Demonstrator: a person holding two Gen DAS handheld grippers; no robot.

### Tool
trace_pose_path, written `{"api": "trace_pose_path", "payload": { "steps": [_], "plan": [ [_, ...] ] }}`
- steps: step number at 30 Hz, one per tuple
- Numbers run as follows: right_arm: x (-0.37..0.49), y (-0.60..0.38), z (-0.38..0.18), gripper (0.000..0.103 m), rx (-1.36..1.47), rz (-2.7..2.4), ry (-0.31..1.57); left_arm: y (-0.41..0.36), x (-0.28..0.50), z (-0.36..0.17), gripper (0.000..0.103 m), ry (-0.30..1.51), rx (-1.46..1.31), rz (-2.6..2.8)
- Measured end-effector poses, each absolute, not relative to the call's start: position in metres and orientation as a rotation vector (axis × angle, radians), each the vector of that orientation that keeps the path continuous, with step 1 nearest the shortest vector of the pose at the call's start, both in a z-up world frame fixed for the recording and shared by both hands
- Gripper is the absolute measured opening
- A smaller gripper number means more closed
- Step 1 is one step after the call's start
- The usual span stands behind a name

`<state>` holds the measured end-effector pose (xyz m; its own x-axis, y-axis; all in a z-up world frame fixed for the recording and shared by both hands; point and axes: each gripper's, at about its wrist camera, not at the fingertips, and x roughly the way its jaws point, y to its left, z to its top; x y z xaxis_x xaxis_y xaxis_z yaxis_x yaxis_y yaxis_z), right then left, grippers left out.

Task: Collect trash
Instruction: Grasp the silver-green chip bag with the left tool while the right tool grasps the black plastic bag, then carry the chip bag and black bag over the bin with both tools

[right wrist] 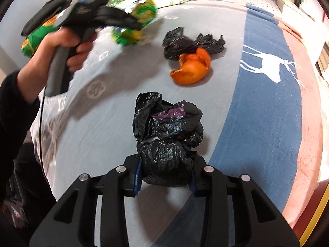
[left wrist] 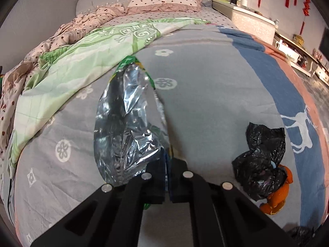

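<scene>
My left gripper [left wrist: 168, 164] is shut on an empty snack bag [left wrist: 127, 121], silver inside and green outside, and holds it above the bed; the bag shows blurred in the right wrist view [right wrist: 133, 24]. My right gripper [right wrist: 165, 175] is shut on a bundled black trash bag [right wrist: 167, 135] held over the grey blanket [right wrist: 102, 123]. A crumpled black plastic bag [right wrist: 185, 43] and an orange peel [right wrist: 192, 69] lie together on the blanket ahead; they also show in the left wrist view, the bag [left wrist: 261, 160] and the peel [left wrist: 277, 195].
A green floral quilt [left wrist: 67, 76] and a dotted pillow [left wrist: 164, 0] lie at the far end of the bed. The blanket has a blue band with a white deer [right wrist: 267, 65] and a pink edge. A white cabinet [left wrist: 255, 22] stands beyond the bed's right side.
</scene>
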<state>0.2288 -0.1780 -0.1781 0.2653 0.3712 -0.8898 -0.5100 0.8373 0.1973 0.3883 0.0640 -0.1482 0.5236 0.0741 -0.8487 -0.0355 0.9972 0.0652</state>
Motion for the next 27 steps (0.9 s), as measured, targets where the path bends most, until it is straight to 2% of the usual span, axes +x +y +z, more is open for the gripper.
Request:
{"api": "trace_pose_path", "payload": {
  "steps": [14, 27],
  "plan": [
    [0.214, -0.211, -0.137, 0.033, -0.029, 0.531, 1.08, 0.074, 0.33, -0.106, 0.001, 0.961, -0.043, 0.012],
    [0.177, -0.284, -0.078, 0.033, 0.113, 0.435, 0.948, 0.006, 0.28, -0.048, 0.001, 0.872, -0.032, -0.144]
  ]
}}
